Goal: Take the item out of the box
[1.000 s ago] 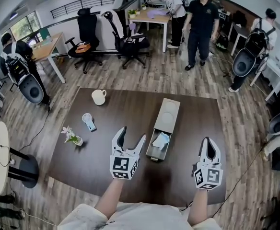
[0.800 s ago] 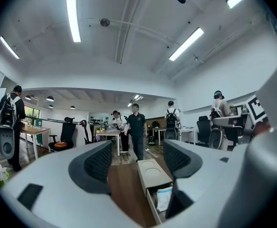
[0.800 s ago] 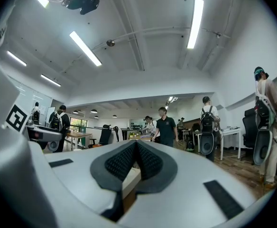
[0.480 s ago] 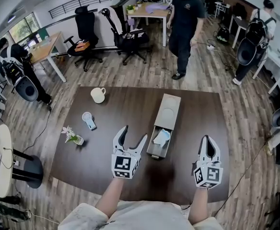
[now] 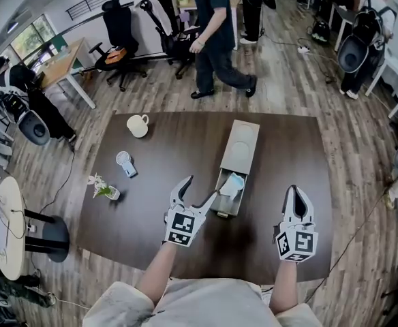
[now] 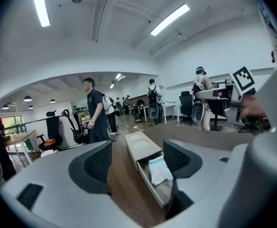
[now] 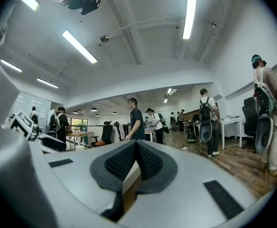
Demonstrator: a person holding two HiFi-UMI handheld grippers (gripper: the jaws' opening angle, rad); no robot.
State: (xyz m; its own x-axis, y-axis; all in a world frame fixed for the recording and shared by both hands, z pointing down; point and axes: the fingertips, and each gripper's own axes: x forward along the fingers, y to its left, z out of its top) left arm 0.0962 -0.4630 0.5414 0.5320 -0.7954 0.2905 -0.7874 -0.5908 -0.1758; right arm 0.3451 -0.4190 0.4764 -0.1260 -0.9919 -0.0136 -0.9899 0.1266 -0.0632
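The item (image 5: 232, 184) is still sitting untouched in the pulled-out drawer end of the box (image 5: 240, 144), the end nearest me. It's a soft, crinkly white-and-pale-blue thing, maybe a folded mask or a sachet, too small to say for sure. The box is long and slim, looks like matte beige card, with a round dent pressed into the lid.

What's new: the left tongs (image 5: 200, 188) have swung in since a second ago and now angle at the drawer's near corner. Jaws are spread wide with nothing between them, and the left gripper view frames the drawer and item right in the gap. So I'd call this the approach, not the grab yet.

The right tongs (image 5: 294, 192) have barely budged. They're pinched together on nothing, well off to the right.

The counter (image 5: 144, 230) is dark, smooth wood. Further left there's a cream mug (image 5: 137, 125), a little hand fan (image 5: 125, 163) and a flower sprig (image 5: 101, 191), all well clear.
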